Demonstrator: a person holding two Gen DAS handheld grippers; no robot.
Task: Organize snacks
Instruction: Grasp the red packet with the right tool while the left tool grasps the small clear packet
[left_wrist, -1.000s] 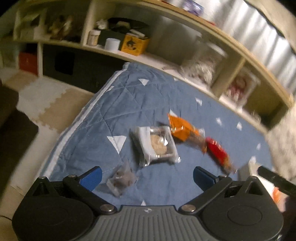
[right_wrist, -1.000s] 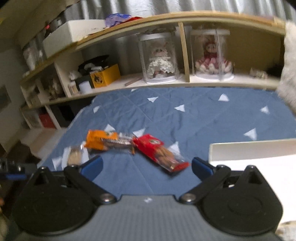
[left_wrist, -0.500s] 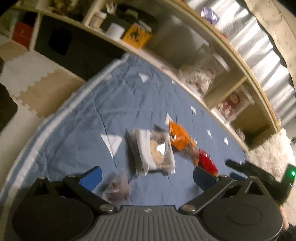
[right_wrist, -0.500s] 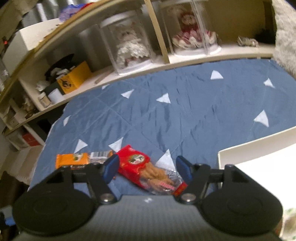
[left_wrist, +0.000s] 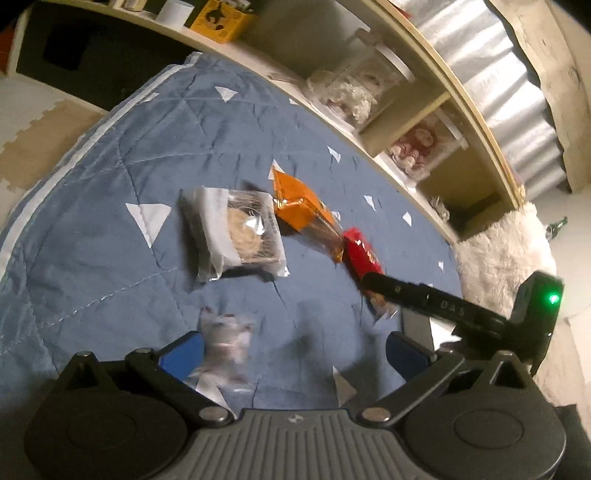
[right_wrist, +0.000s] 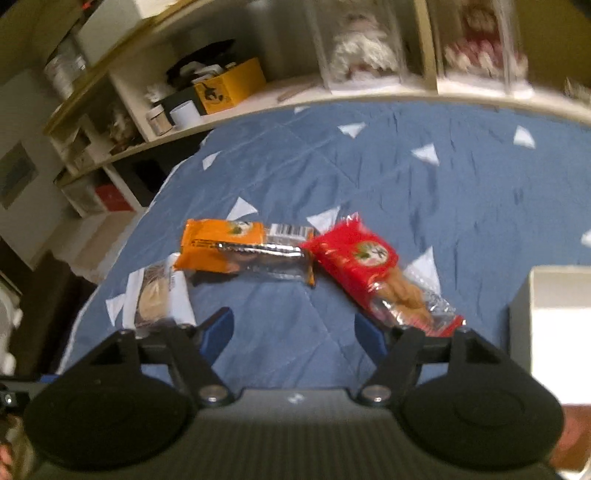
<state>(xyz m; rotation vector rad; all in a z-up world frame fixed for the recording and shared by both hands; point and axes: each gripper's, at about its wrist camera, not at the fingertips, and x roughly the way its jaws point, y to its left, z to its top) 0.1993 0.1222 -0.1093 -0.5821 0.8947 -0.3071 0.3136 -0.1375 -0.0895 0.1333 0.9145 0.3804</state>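
Though blurred, red snack packet (right_wrist: 373, 275) lengthwise toward white box (right_wrist: 554, 317).

Blue quilt (right_wrist: 369, 177), shelf (right_wrist: 332, 99) with yellow box (right_wrist: 229, 86), two cased dolls (right_wrist: 364, 48)

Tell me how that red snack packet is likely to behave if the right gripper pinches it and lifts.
The red snack packet looks like thin glossy film, so it will probably crinkle and may slip in the pads. Its clear end shows loose biscuit-like pieces, likely brittle under a hard squeeze. It lies flat on the blue quilt, so it is unlikely to roll.
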